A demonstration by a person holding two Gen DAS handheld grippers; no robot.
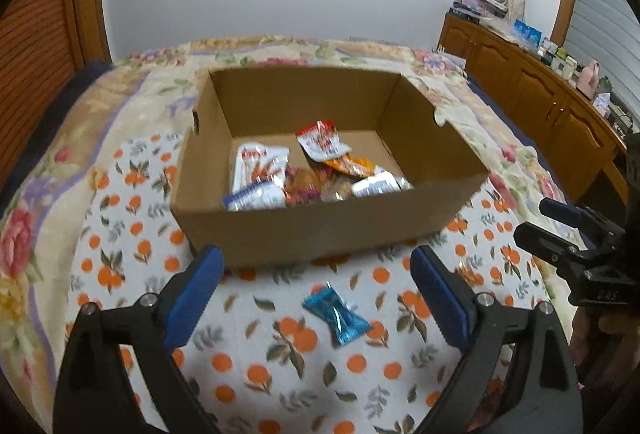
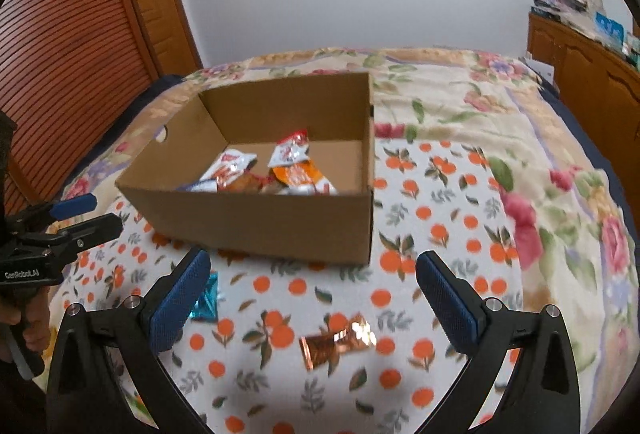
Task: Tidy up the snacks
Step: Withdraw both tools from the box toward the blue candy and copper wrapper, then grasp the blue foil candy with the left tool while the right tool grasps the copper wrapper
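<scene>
Both tools, left tool (image 1: pixel 316 288) and right tool (image 2: pixel 312 294), wide open, empty: next, blue wrapper (image 1: pixel 336 316) at 6 o'clock of box (image 1: pixel 320 230), likely.

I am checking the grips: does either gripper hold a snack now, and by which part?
Nothing is held. The left gripper and right gripper are open; the blue snack and copper snack lie loose.

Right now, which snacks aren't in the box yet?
The blue packet and the copper-gold packet: both lie on the orange-print cloth, outside the cardboard box.
</scene>
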